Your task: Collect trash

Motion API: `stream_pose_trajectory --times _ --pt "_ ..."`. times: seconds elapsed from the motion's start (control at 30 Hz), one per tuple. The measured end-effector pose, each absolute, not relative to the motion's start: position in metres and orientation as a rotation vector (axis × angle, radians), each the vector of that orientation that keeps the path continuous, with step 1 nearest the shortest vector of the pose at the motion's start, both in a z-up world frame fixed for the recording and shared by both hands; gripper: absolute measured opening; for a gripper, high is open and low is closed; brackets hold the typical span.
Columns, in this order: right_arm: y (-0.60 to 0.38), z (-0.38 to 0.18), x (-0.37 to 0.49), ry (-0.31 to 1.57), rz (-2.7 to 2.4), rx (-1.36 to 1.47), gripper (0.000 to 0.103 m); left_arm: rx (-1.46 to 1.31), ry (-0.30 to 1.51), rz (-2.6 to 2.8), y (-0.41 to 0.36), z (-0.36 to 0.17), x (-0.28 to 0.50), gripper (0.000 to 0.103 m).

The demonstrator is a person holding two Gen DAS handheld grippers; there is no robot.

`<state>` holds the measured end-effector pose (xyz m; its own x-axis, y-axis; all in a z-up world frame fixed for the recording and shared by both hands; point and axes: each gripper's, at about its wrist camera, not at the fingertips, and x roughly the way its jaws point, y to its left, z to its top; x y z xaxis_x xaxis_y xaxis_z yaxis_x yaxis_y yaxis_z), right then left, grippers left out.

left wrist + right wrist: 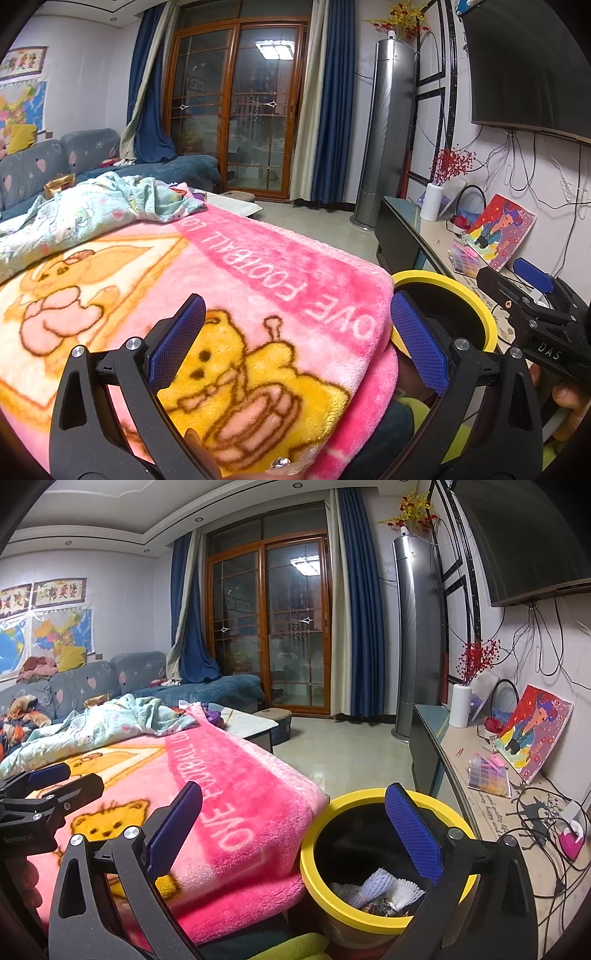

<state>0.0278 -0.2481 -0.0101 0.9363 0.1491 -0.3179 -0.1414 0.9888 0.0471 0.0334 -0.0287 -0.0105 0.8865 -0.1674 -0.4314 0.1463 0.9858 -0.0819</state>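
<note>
A yellow-rimmed trash bin (384,919) stands at the right end of the pink blanket (229,805); white foam wrappers and a shiny wrapper (380,893) lie inside. My right gripper (295,834) is open and empty, above the blanket's edge and the bin's left rim. My left gripper (295,343) is open and empty over the pink blanket (236,295), the bin's rim (480,299) behind its right finger. A small clear scrap (282,463) lies on the blanket at the bottom edge. The right gripper shows at far right of the left wrist view (532,299).
A crumpled light-blue quilt (107,723) lies at the blanket's far end, with a blue sofa (207,690) behind. A TV cabinet (491,805) with cables, a painting and a white vase runs along the right wall. A tower air conditioner (417,638) stands by the curtains.
</note>
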Motion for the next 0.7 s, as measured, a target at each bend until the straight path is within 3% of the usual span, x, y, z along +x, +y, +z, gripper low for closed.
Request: stream_pose_trajectory --times 0.7 --pt "-0.2500 -0.0101 0.0276 0.327 0.147 0.025 0.096 -0.050 0.449 -0.163 -0.0282 -0.0103 0.0328 0.092"
